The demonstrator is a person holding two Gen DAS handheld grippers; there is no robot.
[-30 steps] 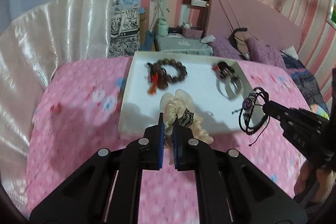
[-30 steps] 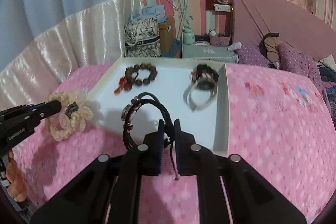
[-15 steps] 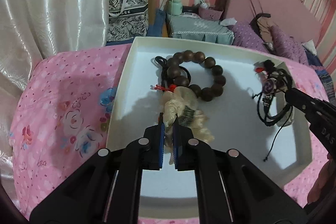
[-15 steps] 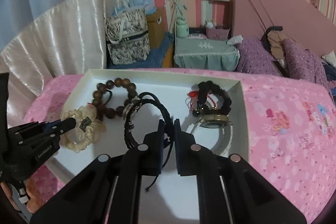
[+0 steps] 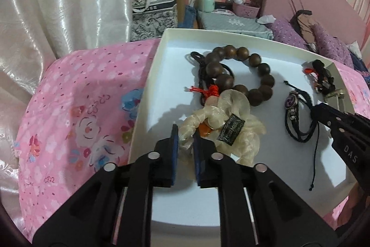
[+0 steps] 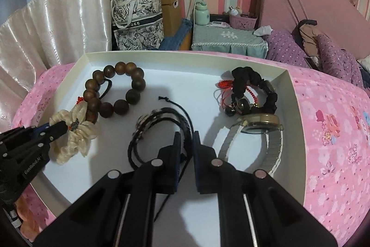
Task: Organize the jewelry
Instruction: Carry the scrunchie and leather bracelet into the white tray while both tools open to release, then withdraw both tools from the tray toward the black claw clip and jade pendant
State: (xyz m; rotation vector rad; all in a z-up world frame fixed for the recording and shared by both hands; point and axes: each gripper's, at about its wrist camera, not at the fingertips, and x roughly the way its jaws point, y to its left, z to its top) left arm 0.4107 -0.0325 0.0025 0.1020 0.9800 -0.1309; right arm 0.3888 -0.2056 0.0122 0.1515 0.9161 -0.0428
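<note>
A white tray (image 5: pixel 148 89) lies on the pink bedspread. A cream scrunchie (image 5: pixel 222 122) with a dark label rests on its floor against the brown wooden bead bracelet (image 5: pixel 240 75). My left gripper (image 5: pixel 185 138) has a fold of the scrunchie between its jaws, which are opening, with small gaps at the pads. My right gripper (image 6: pixel 186 138) is shut on the black cord bracelet (image 6: pixel 157 129), which hangs low over mid-tray. A black scrunchie (image 6: pixel 254 87) and a watch (image 6: pixel 261 126) lie at the tray's right. The left gripper (image 6: pixel 62 126) also enters the right wrist view from the left.
The pink floral bedspread (image 5: pixel 76 122) surrounds the tray. Beyond the bed stand a cream curtain (image 6: pixel 57 22), a patterned tote bag (image 6: pixel 136 20) and a grey-green bedside table (image 6: pixel 226 36). Purple pillows (image 6: pixel 335 59) and a padded headboard lie at the far right.
Both grippers came forward and down over the tray, bringing the cream scrunchie and the black cord bracelet with them. The left jaws have parted slightly.
</note>
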